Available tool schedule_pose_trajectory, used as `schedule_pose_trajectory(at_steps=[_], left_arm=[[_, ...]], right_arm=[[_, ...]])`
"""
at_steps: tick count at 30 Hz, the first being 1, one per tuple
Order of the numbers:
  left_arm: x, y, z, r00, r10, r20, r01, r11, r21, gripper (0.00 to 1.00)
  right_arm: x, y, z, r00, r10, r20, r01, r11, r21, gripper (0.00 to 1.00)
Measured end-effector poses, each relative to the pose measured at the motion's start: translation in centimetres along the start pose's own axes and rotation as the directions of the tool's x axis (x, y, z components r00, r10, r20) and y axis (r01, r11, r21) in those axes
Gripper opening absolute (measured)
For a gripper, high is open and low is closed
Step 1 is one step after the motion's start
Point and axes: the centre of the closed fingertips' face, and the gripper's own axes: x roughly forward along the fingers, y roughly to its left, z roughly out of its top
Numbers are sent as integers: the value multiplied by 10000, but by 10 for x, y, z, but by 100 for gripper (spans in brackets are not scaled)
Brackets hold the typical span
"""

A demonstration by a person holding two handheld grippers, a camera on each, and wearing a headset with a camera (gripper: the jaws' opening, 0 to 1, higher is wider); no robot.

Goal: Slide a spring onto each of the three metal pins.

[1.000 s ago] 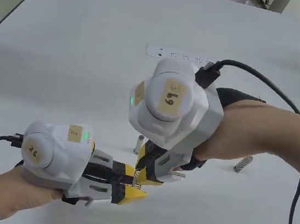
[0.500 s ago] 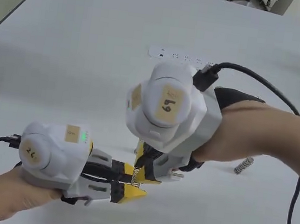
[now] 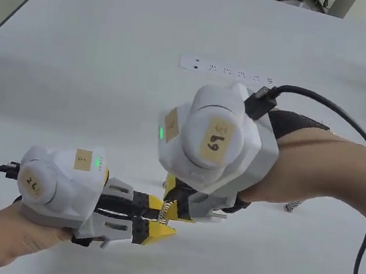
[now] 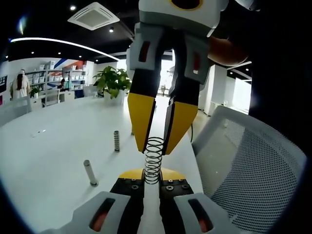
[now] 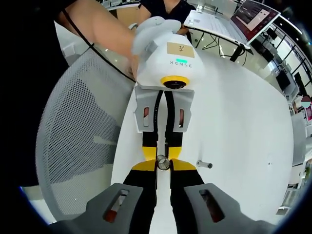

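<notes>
OPERATOR: Since one second ago, my right tongs [image 3: 175, 207] have dropped lower over the white bench top [image 3: 98, 65]. They now cover the pin that showed beside them.

CHECKER: Grip status?

OPERATOR: My left tongs [image 4: 152, 181] are narrowed onto the near end of the silver coiled-wire spring [image 4: 154, 158]. The right tongs pinch its far end from the opposite side. I judge this a two-point hold that keeps the coil straight for threading.

CHECKER: Pins?

OPERATOR: Left of the left tongs stands one bare upright grey metal pin [image 4: 88, 172]. Beyond it is a pin apparently wearing a spring [image 4: 116, 140]. I cannot locate the third. I also cannot tell whether a pin runs inside the held spring. A second loose spring [image 3: 292, 205], right of the right tongs, is mostly behind my forearm.
</notes>
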Motion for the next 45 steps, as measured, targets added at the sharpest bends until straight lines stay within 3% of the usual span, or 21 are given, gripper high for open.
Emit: schedule_pose_trajectory(at_steps=[6, 11, 28, 39, 45], left_arm=[[-2, 2, 1, 9999, 96, 114, -93, 9996, -283, 6], [-5, 1, -3, 9998, 205, -16, -205, 9993, -323, 10], [-27, 13, -13, 9927, 1194, -180, -1200, 9923, -322, 38], [-45, 23, -16, 9794, 2016, -147, -2020, 9790, -285, 65], [-55, 27, -25, 9733, 2283, -224, -2293, 9712, -645, 75]], right_arm=[[0, -3, -1, 10000, -33, 41, 33, 10000, -51, 6], [-1, -3, -1, 10000, 20, 53, -20, 10000, -17, 6], [-5, -10, -8, 9999, -95, 84, 93, 9996, 259, 6], [-10, -13, -17, 9999, -111, 112, 104, 9983, 567, 6], [-11, -14, -22, 9999, -66, -96, 70, 9989, 469, 6]])
